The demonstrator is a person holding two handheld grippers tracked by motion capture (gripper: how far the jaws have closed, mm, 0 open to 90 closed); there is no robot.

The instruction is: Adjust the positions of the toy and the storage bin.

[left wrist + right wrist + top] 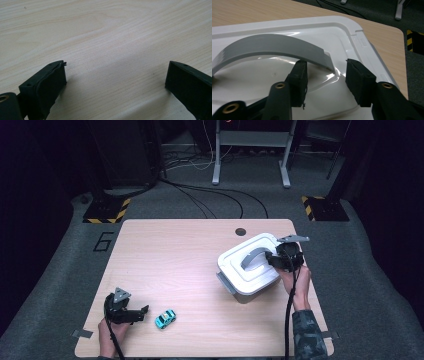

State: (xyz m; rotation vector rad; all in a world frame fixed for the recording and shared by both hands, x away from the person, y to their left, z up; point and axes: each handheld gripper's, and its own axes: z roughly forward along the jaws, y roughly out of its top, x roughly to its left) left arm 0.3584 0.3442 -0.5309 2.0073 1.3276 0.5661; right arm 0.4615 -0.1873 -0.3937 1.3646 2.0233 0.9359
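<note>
A white plastic storage box with a grey arched handle [248, 264] sits at the right of the pale wooden desk [180, 255]. The right gripper [274, 258] reaches over its lid. The right gripper view shows its jaws apart, straddling the near end of the grey handle [272, 46] without pressing on it. At the desk's near left, the left gripper [144, 310] rests beside a small turquoise toy car [165, 318]; its own view shows wide-apart jaws over bare wood.
</note>
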